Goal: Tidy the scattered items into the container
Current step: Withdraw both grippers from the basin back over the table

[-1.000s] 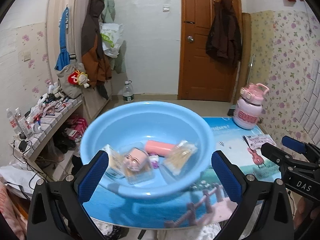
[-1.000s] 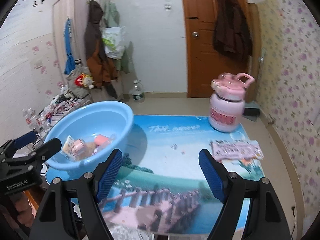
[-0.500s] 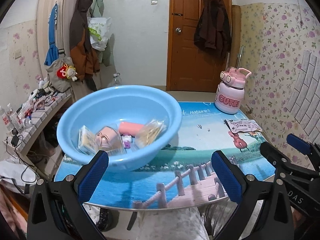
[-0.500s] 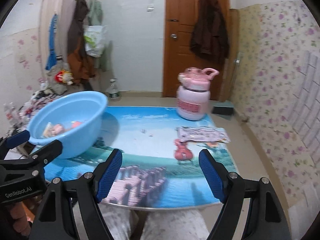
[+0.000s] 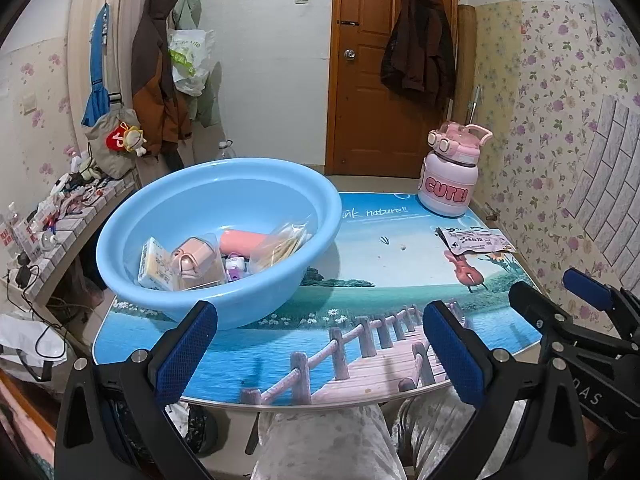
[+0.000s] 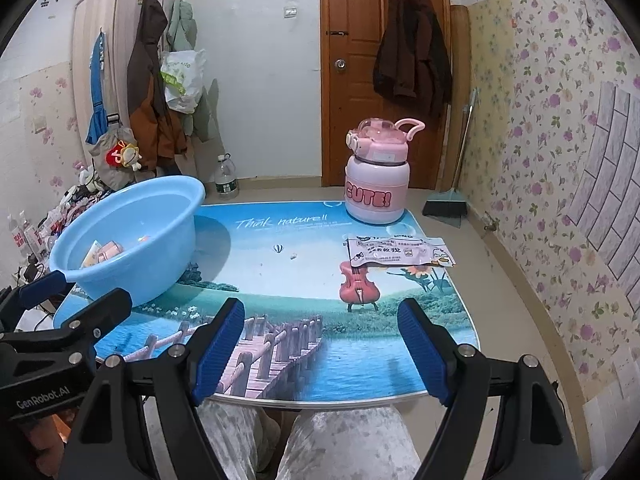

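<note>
left tongs (image 5: 320,348) gaping wide, empty | right tongs (image 6: 320,344) gaping wide, empty | basin (image 5: 168,216) sitting desk-left (image 6: 280,248) holding items | packet (image 6: 396,252) lying desk-right near bottle (image 6: 374,192)

Mostly hidden behind the basin (image 6: 132,236) wall at nine o'clock: items inside; packet (image 6: 398,254) print unreadable.
</note>
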A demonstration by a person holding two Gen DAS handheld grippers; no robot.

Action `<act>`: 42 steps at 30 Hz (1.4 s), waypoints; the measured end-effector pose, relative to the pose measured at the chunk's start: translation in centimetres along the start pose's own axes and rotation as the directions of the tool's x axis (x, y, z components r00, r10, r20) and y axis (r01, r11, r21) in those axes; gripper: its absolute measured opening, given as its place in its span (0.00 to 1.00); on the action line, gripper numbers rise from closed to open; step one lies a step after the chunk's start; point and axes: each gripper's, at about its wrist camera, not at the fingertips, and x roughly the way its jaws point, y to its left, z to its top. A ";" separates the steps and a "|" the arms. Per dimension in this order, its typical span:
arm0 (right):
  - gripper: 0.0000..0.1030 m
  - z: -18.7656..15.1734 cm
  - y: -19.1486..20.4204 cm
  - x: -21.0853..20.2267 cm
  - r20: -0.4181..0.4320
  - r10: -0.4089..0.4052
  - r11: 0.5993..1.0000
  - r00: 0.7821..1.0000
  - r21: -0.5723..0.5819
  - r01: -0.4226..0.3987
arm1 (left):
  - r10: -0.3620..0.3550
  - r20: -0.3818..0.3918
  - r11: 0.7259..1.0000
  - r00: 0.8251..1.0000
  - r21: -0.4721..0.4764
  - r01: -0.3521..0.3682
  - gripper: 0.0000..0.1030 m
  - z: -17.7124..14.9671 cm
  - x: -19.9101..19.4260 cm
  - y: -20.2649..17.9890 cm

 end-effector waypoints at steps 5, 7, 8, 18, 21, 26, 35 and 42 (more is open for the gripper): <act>0.78 0.0 0.1 0.3 -0.001 0.047 0.999 0.999 -0.003 -0.047 | 0.003 -0.006 1.000 1.000 -0.006 -0.003 1.00 -0.1 0.1 0.1; 0.78 -0.1 0.1 0.4 0.002 0.040 0.999 0.999 0.002 -0.040 | 0.003 -0.005 1.000 1.000 -0.001 -0.003 1.00 -0.1 0.1 -0.1; 0.78 -0.1 0.0 0.4 0.011 0.033 0.999 0.999 0.004 -0.033 | 0.002 -0.004 1.000 1.000 0.002 -0.002 1.00 -0.1 0.1 -0.2; 0.78 -0.1 -0.9 0.3 0.035 0.022 0.999 0.999 0.037 -0.023 | -0.003 -0.013 1.000 1.000 0.017 0.003 1.00 -0.2 0.5 -0.7; 0.78 -0.2 -1.1 0.3 0.030 0.045 0.998 0.999 0.050 -0.046 | -0.003 -0.012 1.000 1.000 0.017 0.004 1.00 -0.2 0.5 -0.8; 0.78 -0.2 -1.0 0.3 0.036 0.037 0.999 0.999 0.037 -0.039 | 0.001 -0.023 1.000 1.000 0.020 0.000 1.00 -0.2 0.6 -0.9; 0.78 -0.4 -1.1 0.5 0.024 0.028 0.999 0.999 0.037 -0.029 | -0.004 -0.032 1.000 0.999 0.031 0.005 1.00 -0.1 1.0 -1.5; 0.78 -0.4 -1.3 1.0 0.005 0.024 0.999 1.000 0.039 -0.024 | -0.007 -0.036 0.999 0.999 0.038 0.009 1.00 -0.1 1.3 -1.9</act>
